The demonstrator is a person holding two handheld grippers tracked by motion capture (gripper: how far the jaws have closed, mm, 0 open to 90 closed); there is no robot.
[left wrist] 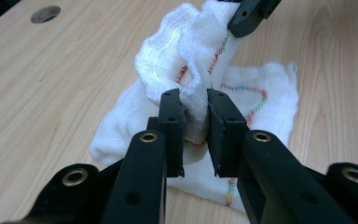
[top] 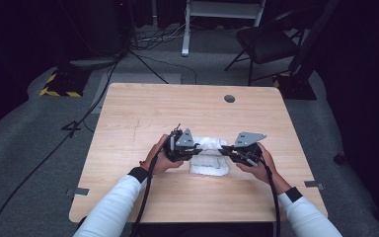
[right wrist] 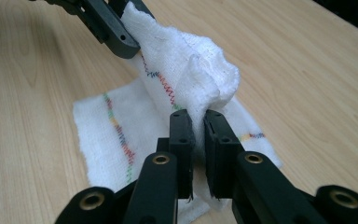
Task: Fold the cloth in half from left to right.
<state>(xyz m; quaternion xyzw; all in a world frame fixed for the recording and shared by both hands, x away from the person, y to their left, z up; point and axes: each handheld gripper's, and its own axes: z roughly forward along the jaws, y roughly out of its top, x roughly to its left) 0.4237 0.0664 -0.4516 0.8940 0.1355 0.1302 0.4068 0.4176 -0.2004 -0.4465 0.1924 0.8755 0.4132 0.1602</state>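
A white cloth (top: 208,159) with coloured zigzag stitching lies just below the centre of the high view, on the wooden table (top: 143,118); part of it rests flat on the wood, and part is lifted into a bunched ridge between the two grippers. The left gripper (top: 191,148) sits at the cloth's left edge, its jaws clamped on a fold — in the left gripper view the left gripper (left wrist: 196,116) pinches the fabric at mid-frame, with the right gripper's jaw gripping the cloth at the top right. The right gripper (top: 227,152) sits at the cloth's right edge; in its own view the right gripper (right wrist: 199,128) is likewise pinched on a fold — cloth (right wrist: 182,79) rising above it toward the upper left.
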